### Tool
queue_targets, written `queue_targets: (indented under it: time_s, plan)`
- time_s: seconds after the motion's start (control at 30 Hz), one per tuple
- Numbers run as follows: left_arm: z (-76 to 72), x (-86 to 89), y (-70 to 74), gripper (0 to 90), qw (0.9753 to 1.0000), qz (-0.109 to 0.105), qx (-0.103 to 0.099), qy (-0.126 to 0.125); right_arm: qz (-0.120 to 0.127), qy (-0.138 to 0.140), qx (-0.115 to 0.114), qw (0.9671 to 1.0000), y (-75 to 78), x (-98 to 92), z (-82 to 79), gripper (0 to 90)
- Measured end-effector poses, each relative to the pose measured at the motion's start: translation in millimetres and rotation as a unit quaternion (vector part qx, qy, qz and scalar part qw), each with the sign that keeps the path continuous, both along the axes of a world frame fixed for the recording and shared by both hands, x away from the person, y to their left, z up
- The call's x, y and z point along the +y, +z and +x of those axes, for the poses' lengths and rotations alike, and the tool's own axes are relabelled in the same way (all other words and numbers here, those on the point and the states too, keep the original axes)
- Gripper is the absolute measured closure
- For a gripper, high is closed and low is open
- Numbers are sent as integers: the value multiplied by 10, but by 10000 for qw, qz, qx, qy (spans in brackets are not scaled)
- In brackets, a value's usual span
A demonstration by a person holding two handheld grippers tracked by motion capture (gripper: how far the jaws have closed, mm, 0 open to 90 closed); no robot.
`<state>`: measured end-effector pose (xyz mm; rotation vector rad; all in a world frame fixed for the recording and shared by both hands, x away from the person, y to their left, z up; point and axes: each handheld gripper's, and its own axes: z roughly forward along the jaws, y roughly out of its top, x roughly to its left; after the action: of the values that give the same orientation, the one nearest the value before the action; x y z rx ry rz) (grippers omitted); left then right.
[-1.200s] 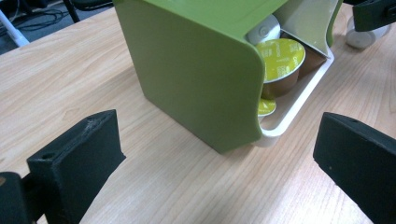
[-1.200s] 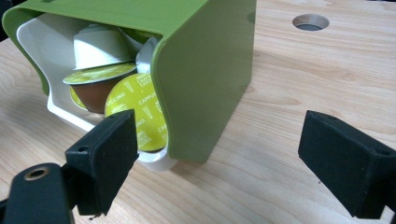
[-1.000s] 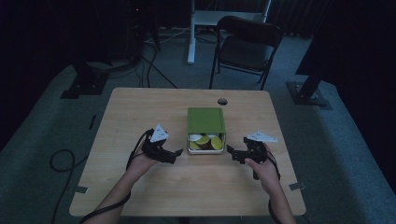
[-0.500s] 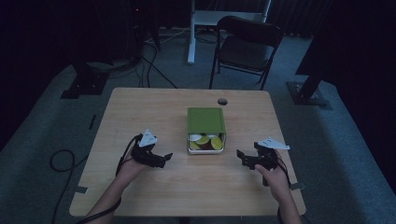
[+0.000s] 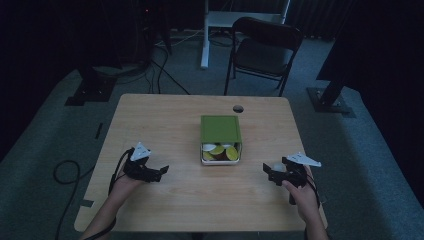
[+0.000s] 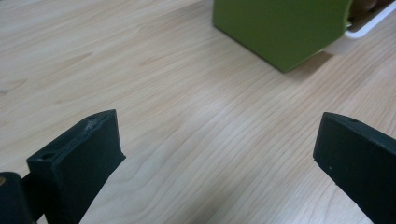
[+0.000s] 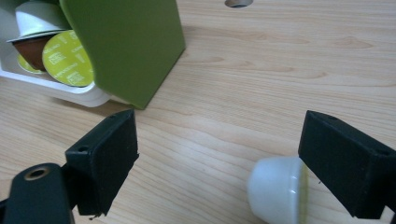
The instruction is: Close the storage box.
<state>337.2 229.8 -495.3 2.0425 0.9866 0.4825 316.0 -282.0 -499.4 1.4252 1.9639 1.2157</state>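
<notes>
- A white pod (image 7: 276, 192) lies on its side on the table (image 5: 165, 120), right of the green box (image 5: 220, 129), between the right gripper (image 7: 243, 154) fingers, spread wide, not yet gripped.
- Box's drawer (image 5: 220, 160) stands open, holding pods (image 5: 224, 151).
- Left gripper (image 6: 215, 158) left of box, open, empty.

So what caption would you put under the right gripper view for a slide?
Open right gripper over a white capsule lying on the wooden table, beside a green box of capsules.
</notes>
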Motion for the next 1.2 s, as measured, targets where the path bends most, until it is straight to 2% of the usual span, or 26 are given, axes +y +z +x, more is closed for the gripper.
queue_targets:
  time_s: [0.33,0.53,0.67,0.93,1.13,1.2]
  plan:
    - [-103,247,-99,11,9996,31,94,255,58,-224,105,9997,-96,-158,-96,116]
    - [-199,407,-189,11,9991,83,158,389,-17,-309,149,9994,-148,-248,-165,116]
    - [-276,509,-233,11,9985,43,198,506,-34,-403,178,9990,-184,-311,-200,116]
    - [-417,626,-287,11,9977,87,227,634,-163,-507,289,9982,-293,-385,-260,116]
    - [-524,710,-348,11,9965,97,248,795,-263,-622,400,9969,-364,-420,-291,116]
    - [-572,762,-405,11,9954,168,330,889,-270,-656,420,9966,-386,-440,-305,116]
